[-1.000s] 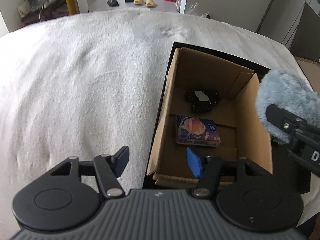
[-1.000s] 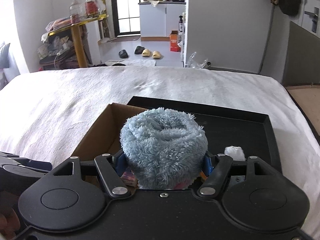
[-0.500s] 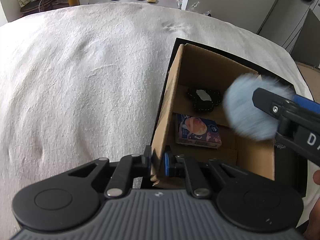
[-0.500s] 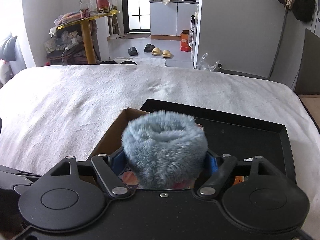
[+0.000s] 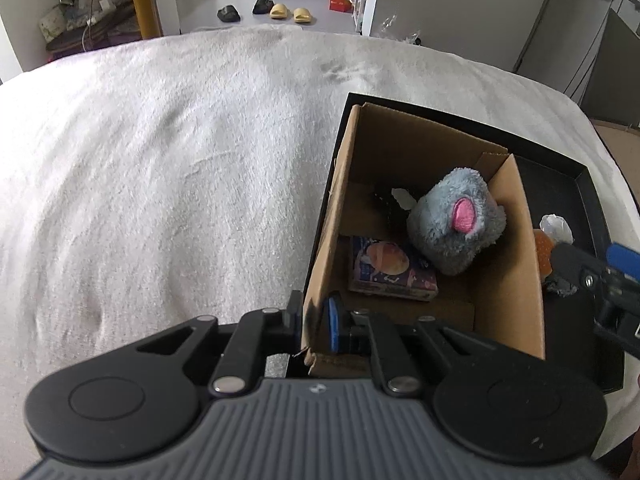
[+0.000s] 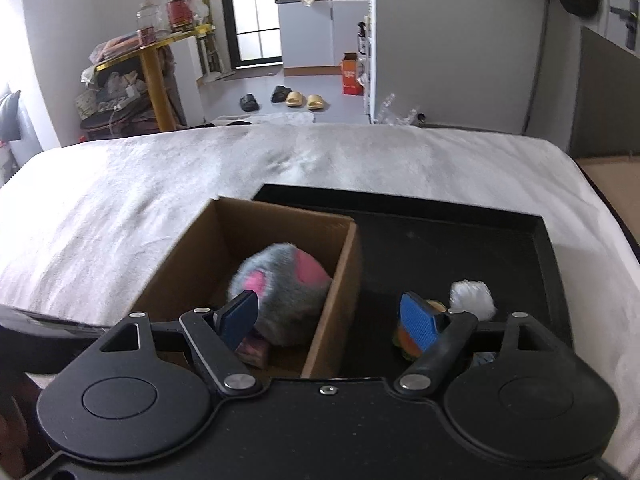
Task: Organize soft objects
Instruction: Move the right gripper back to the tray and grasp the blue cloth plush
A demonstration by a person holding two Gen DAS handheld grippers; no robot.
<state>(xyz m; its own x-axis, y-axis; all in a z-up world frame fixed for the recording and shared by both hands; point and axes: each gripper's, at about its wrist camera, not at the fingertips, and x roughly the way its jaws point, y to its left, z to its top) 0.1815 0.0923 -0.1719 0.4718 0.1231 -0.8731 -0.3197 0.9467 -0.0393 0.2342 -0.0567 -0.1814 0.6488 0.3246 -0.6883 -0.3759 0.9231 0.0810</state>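
Note:
A grey plush toy (image 5: 452, 224) with pink patches lies inside the open cardboard box (image 5: 520, 280), resting partly on a printed packet (image 5: 390, 268) and a black item (image 5: 386, 204). My left gripper (image 5: 314, 316) is shut on the box's near left wall by the front corner. From the right wrist view, the plush (image 6: 288, 288) sits below and ahead of my right gripper (image 6: 332, 316). That gripper stands open above the box's right wall (image 6: 336, 280) with nothing between its pads. Its left pad is over the box and its right pad over the tray.
The box stands in the left part of a black tray (image 5: 568, 196) on a white bedspread (image 5: 180, 184). Beside the box the tray holds a white fluffy item (image 6: 472, 298) and an orange one (image 6: 404, 340). Beyond the bed are a floor with slippers and a cluttered table.
My left gripper has shut on the box wall. My right gripper carried the plush over the box and opened; the plush now lies in the box, free of the pads.

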